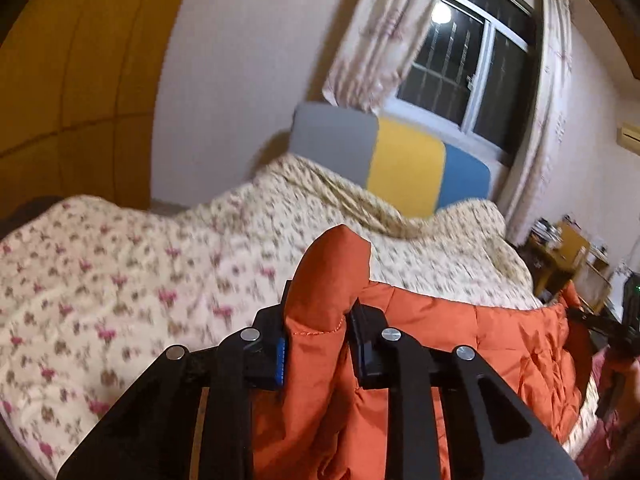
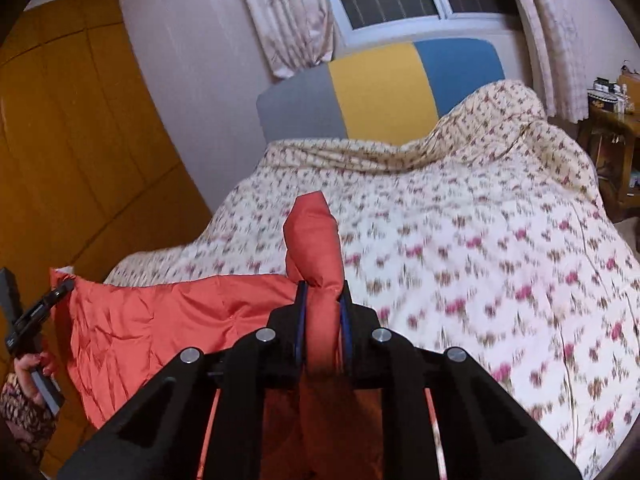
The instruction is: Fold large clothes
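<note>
An orange quilted jacket hangs stretched in the air between both grippers, above the bed. My left gripper is shut on one bunched corner of it, which sticks up between the fingers. My right gripper is shut on the other bunched corner. The jacket's padded panel spans toward the other gripper in each view. The right gripper shows at the right edge of the left wrist view; the left gripper shows at the left edge of the right wrist view.
A bed with a floral quilt lies below and ahead. Its headboard is grey, yellow and blue. A curtained window is behind it. A wooden wardrobe stands left, a cluttered wooden side table right.
</note>
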